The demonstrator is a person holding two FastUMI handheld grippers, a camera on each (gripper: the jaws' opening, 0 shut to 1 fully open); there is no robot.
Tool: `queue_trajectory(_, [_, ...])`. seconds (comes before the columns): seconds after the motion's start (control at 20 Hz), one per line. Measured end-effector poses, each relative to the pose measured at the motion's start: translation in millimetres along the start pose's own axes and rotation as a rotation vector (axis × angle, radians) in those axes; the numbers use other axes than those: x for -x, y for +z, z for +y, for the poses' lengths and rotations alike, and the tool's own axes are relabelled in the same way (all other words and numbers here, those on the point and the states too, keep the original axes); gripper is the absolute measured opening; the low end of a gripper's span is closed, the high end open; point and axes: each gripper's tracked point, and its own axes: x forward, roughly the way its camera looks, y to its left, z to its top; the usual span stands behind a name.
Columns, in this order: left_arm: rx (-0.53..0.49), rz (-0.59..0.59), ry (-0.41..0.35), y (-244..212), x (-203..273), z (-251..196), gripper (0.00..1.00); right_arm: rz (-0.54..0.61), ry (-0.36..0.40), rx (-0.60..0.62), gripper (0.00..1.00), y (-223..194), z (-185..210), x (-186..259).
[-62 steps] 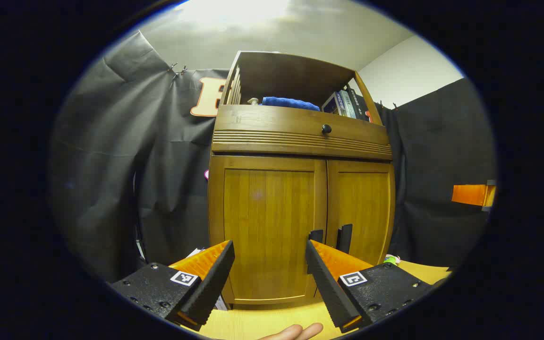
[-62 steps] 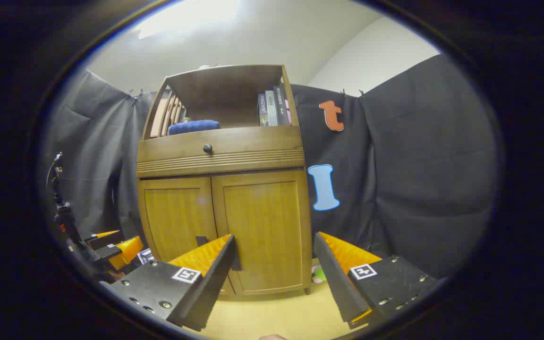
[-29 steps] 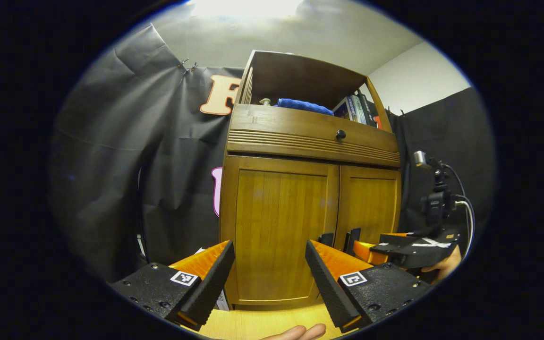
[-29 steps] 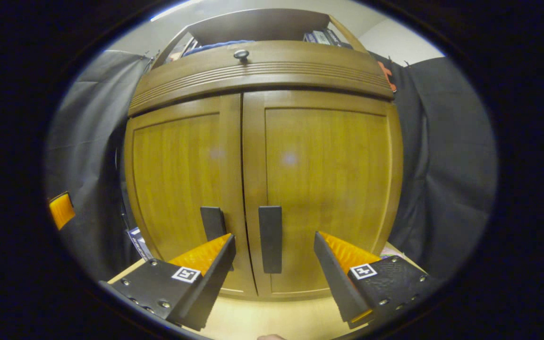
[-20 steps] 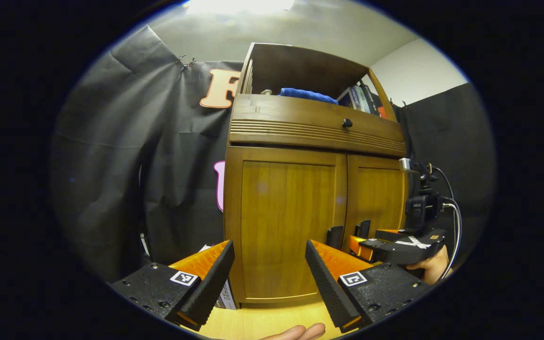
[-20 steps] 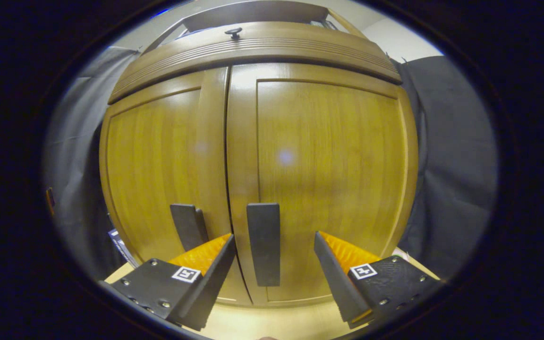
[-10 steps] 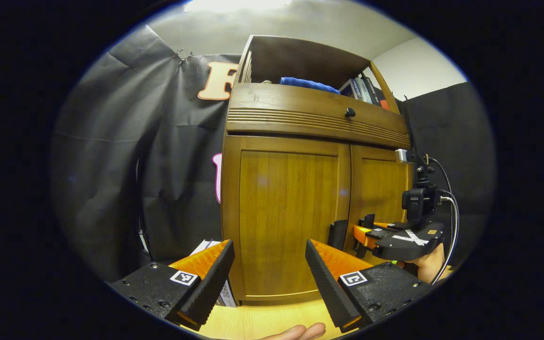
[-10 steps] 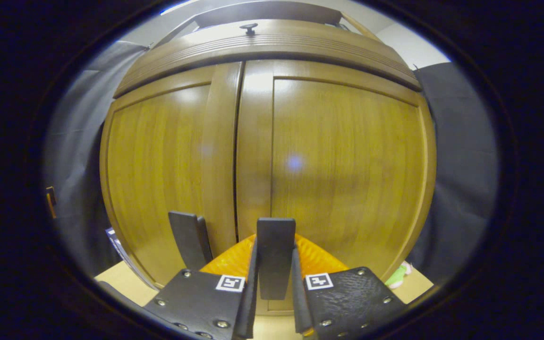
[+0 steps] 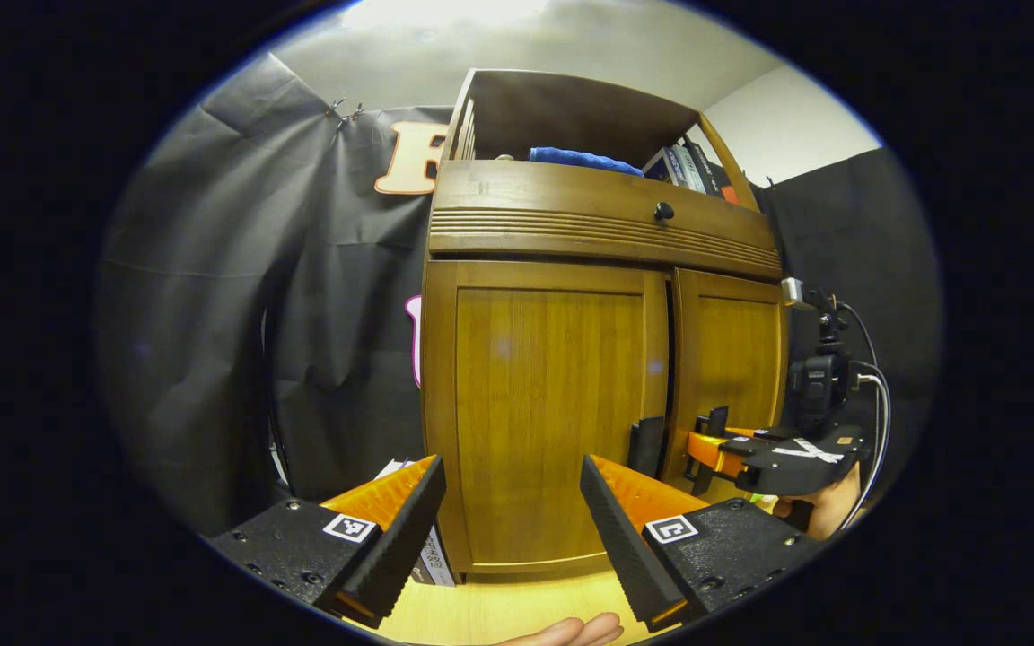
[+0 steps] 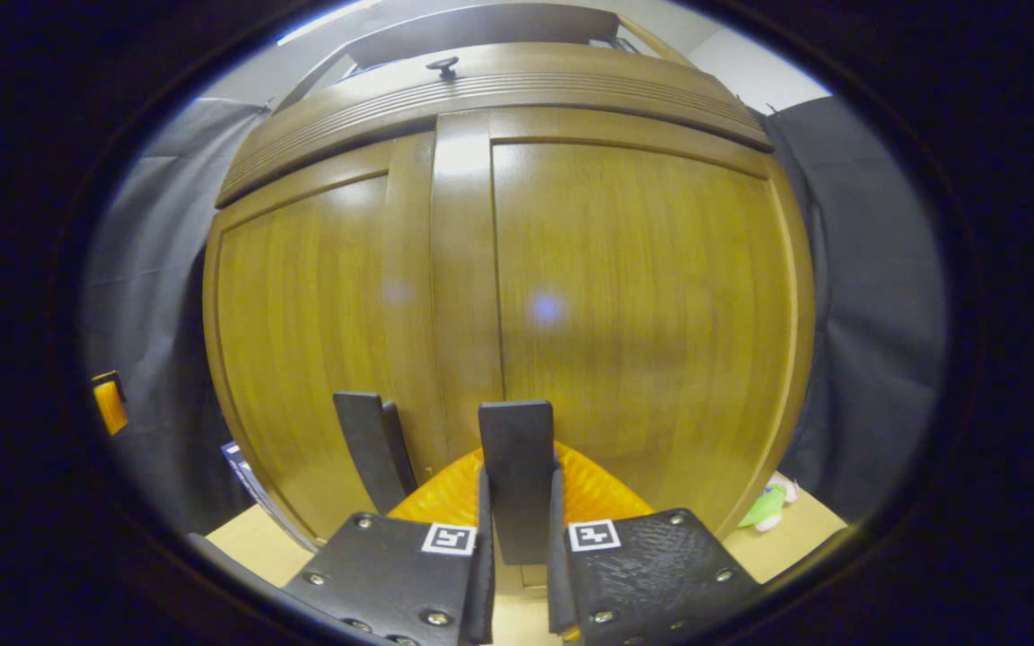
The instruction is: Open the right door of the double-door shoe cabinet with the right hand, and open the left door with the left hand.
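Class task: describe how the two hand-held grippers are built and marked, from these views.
Each hand-held gripper has a black body with screws, wedge fingers with ribbed faces, and square black-and-white tags. The right hand-held gripper carries a black camera on top with a cable.

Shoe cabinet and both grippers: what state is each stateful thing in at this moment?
Right door: just cracked open, dark gap at its inner edge.
Left door: closed.
Drawer: closed.
Right gripper: shut on the right door handle.
Left gripper: open, holding nothing, short of the left door handle.
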Motion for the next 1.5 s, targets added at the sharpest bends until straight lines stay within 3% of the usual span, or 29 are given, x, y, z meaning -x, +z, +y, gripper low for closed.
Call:
queue_trajectory(0.75, [0.0, -0.017, -0.011, 0.1, 3.8, -21.6, 0.88, 0.015, 0.114, -0.018, 0.23, -3.2, -24.2, 69.9])
queue_trajectory(1.5, [-0.02, -0.008, -0.019, -3.2, 4.3, -35.8, 0.89, 0.046, 0.141, -0.034, 0.23, -5.5, -54.9, 110.2])
